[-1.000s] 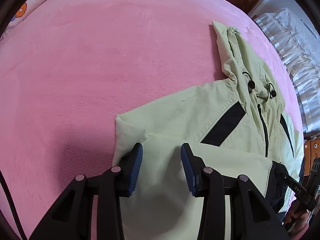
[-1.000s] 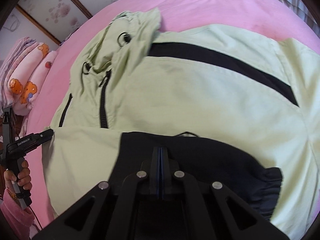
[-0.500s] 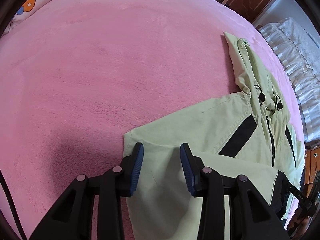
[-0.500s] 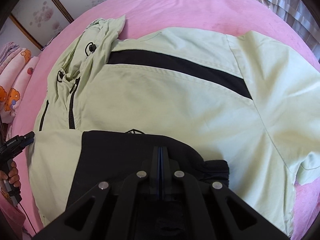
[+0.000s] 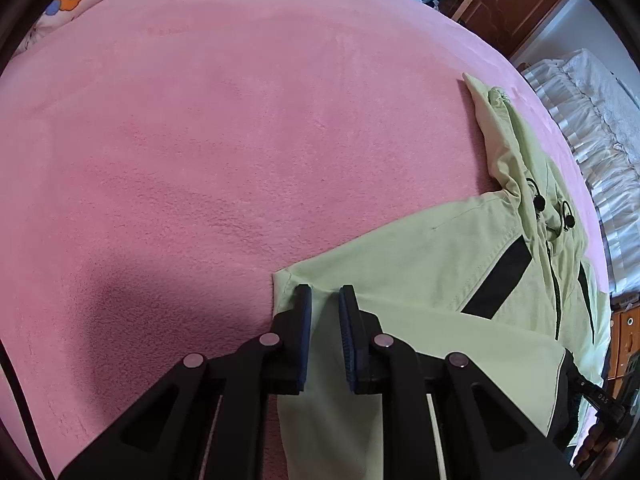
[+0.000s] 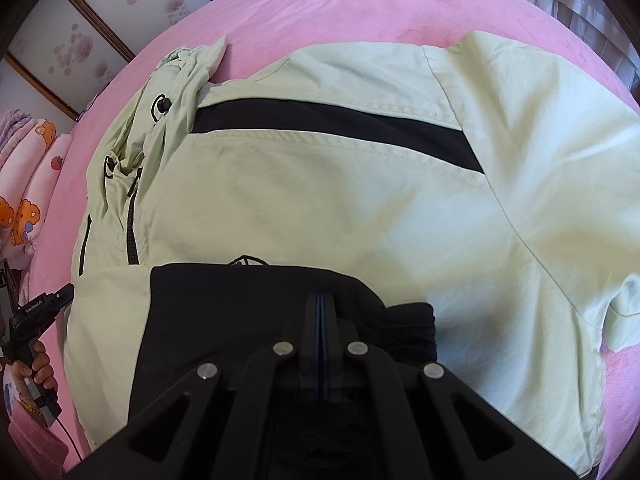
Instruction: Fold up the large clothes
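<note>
The pale green jacket (image 6: 328, 184) is lying spread on the pink bed (image 5: 200, 140), hood toward the far side. The left tongs (image 5: 324, 300) are closing over the folded sleeve edge, fabric between the pads. The right tongs (image 6: 324, 300) are clenched tight on the black cuff section (image 6: 240, 312).

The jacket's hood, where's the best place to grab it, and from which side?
Grip the hood at its free pointed tip, coming in low from the bare pink blanket beyond it. That tip lies loose past the jacket body, a thin flap that the fingers can likely pinch without catching the drawcord toggles.
</note>
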Demonstrator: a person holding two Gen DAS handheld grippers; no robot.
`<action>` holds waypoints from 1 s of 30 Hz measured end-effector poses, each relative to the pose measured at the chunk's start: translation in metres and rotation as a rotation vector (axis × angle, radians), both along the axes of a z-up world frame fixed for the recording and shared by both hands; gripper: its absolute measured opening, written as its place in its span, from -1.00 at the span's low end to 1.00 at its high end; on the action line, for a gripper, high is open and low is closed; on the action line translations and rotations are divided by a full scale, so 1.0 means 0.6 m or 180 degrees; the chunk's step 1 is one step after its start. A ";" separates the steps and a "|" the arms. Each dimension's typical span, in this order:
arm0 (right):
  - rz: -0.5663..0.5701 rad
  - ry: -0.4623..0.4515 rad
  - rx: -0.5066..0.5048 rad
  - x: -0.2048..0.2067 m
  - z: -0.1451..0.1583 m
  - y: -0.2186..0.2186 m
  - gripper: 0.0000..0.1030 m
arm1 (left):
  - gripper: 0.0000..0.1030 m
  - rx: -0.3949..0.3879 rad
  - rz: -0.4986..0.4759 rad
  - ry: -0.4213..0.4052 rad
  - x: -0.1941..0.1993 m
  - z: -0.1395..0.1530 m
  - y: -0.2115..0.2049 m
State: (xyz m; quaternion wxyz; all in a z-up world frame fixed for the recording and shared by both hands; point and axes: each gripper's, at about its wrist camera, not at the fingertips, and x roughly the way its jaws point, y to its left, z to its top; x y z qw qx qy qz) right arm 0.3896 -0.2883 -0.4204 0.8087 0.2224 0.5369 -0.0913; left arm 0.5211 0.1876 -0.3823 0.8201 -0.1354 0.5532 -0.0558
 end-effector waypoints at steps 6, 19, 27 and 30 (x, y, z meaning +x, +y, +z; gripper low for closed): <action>0.0051 0.0044 -0.0080 0.002 0.001 0.005 -1.00 | -0.78 0.0031 0.0025 0.0044 0.000 0.010 0.002; -0.0076 0.0117 -0.0403 -0.015 0.026 -0.005 -1.00 | -0.49 0.0444 0.0036 0.0064 -0.019 0.078 0.001; -0.0274 0.0026 -0.0665 -0.043 0.068 0.000 -0.93 | 0.00 0.0462 0.0050 -0.0202 -0.055 0.158 -0.011; -0.0365 -0.0120 -0.0602 -0.068 0.097 -0.006 -0.93 | 0.07 0.0500 0.0029 -0.0250 -0.075 0.182 -0.023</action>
